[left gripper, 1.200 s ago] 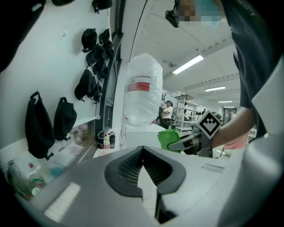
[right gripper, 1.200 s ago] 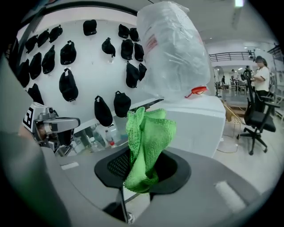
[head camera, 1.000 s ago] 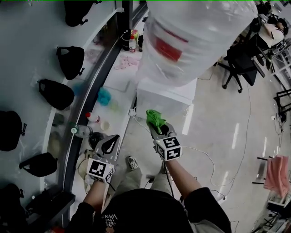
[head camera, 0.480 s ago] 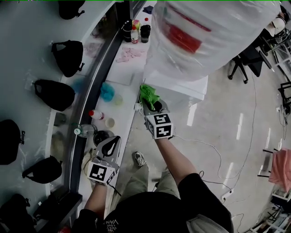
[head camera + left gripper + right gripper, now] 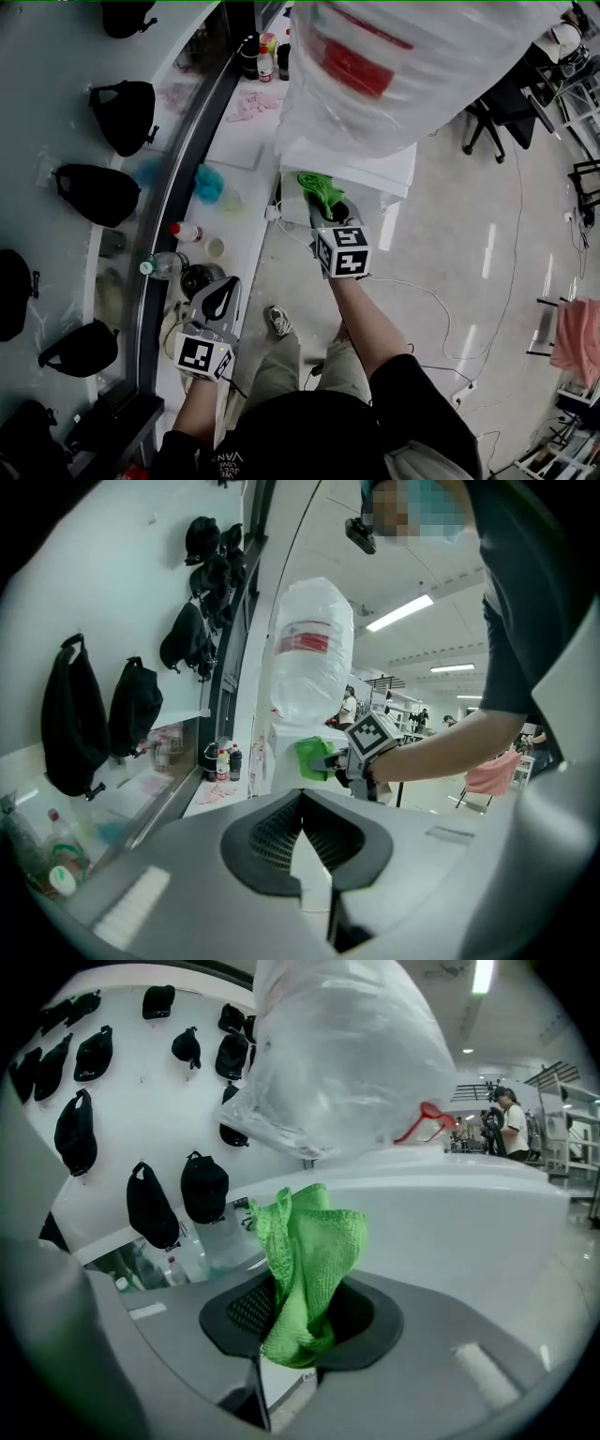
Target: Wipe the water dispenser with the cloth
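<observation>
The water dispenser [image 5: 349,174] is a white cabinet with a large plastic-wrapped bottle [image 5: 403,66] on top. My right gripper [image 5: 326,202] is shut on a bunched green cloth [image 5: 319,189], which lies against the front edge of the dispenser's top. In the right gripper view the cloth [image 5: 309,1260] sticks up between the jaws, with the white top [image 5: 459,1218] and the bottle [image 5: 347,1054] just behind it. My left gripper [image 5: 221,300] hangs lower left, away from the dispenser, shut and holding nothing. Its view shows the cloth [image 5: 311,757] held at the dispenser [image 5: 281,747].
A long counter [image 5: 246,141] runs along the left with bottles [image 5: 258,58], a teal cloth [image 5: 207,183] and small items. Black bags [image 5: 122,112] hang on the white wall. An office chair [image 5: 497,117], floor cables [image 5: 441,319] and a pink cloth [image 5: 574,337] are to the right.
My right gripper has carried the green cloth forward and up from the dispenser's front to its top edge. The left gripper has stayed low and shut.
</observation>
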